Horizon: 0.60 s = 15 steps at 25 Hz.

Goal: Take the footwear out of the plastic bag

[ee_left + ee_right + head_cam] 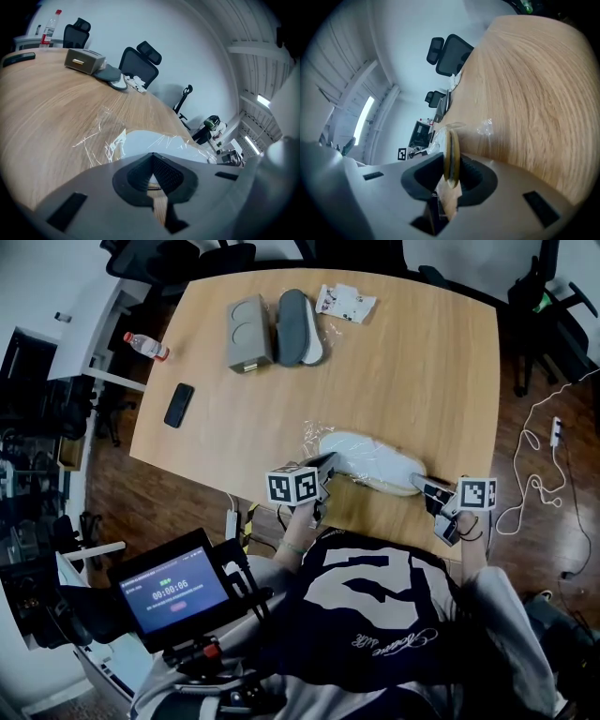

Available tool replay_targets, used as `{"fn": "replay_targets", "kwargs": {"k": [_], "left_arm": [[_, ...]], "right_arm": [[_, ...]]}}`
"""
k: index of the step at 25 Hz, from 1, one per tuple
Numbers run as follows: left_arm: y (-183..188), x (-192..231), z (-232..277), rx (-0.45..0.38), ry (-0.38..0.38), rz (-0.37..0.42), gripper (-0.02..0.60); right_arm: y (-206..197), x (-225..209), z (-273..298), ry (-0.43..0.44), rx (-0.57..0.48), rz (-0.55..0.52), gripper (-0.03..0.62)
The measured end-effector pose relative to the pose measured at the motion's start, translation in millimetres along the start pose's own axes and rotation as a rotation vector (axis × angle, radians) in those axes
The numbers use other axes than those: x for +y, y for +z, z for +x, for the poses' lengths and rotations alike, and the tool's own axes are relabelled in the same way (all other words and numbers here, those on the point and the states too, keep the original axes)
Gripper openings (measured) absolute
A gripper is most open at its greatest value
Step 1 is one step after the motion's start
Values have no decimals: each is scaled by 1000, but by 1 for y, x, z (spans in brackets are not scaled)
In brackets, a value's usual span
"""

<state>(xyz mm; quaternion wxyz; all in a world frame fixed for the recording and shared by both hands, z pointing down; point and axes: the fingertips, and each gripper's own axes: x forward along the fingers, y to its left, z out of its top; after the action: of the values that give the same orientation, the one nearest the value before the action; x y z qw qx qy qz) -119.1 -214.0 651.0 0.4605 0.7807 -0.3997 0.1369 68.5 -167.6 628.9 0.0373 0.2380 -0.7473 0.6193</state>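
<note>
Nearest, at the edge of the surface: left gripper, jaws together at the tips on the film of the clear bag; right gripper, clamped on the thin heel edge of the white shoe. Between the two grippers: shoe lying flat, inside the bag, crumpled film spread at its left end. Farther off, left: black phone. At the far side: grey box, grey slipper just beside, white packet near.

You are working at a light wooden table on dark wood flooring, with black office chairs against white walls.
</note>
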Motion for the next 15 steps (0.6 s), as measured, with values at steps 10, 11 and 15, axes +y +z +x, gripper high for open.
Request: {"fn": "replay_targets", "kwargs": {"k": [10, 11, 15], "left_arm": [[-2, 13, -4, 4, 94, 74, 3], [-2, 15, -3, 15, 110, 89, 3], [-4, 19, -1, 52, 160, 120, 3]], "right_arm": [[7, 13, -48, -141, -36, -156, 76], [7, 15, -55, -154, -43, -170, 75], [5, 23, -84, -214, -73, -213, 74]]}}
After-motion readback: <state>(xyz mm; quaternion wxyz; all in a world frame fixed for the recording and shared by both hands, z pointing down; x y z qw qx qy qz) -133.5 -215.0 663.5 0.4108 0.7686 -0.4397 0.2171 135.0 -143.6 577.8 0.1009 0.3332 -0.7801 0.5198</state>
